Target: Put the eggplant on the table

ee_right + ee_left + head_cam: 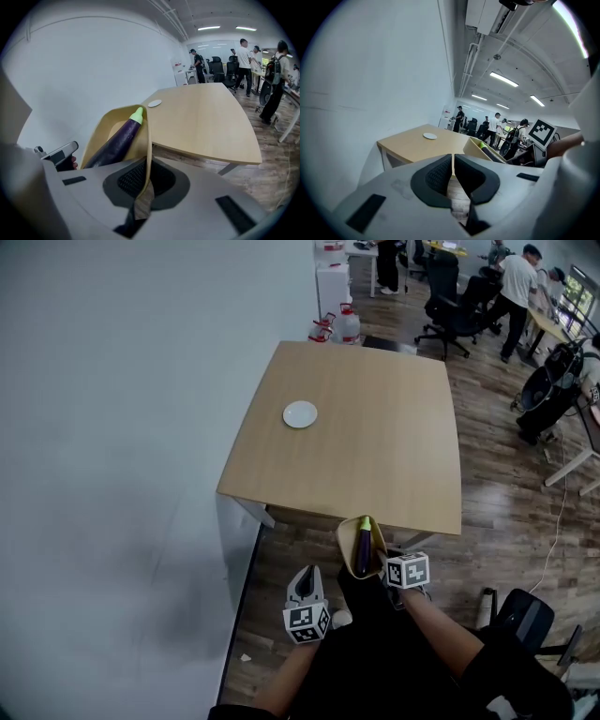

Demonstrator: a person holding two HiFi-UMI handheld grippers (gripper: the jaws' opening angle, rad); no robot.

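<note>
At the table's seven o'clock, left tongs: pressed together with nothing between them, carried in the air off the near edge.
White plate: alone on the table, toward its ten o'clock.
Tan bowl: in the air at the table's six o'clock edge, over the wooden floor and resting on nothing.
Eggplant: purple with a green cap, lying lengthwise inside the bowl, cap pointing to twelve o'clock. It is not on the table.
Right tongs: at the bowl's four o'clock, pinching its thin rim and bearing it.
Done so far: the eggplant is up in its bowl at the table's edge.
Left to do: by my reading, bring the bowl over the tabletop, then set the eggplant down on the wood.
</note>
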